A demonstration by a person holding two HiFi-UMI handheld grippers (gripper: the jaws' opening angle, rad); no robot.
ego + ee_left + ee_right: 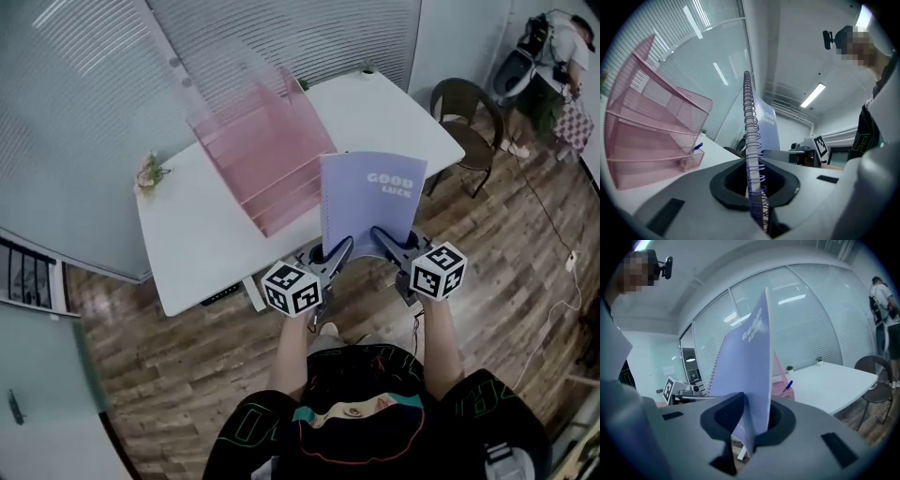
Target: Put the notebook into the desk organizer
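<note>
Fingers (724, 187) pinching notebook (368, 202) lower edge, upright

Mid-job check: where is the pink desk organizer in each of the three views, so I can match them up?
Head view: pink desk organizer sits upper centre, beyond and left of the notebook.
Left gripper view: it fills the far left side.
Right gripper view: only a pink sliver shows, just right of the notebook's edge.
Shared landmark: the purple notebook, upright in all three.

My head cam looks steeply down over the surface (202, 244); both gripper cams sit tight behind their fingers (723, 185), and all three catch the notebook (370, 202).
</note>
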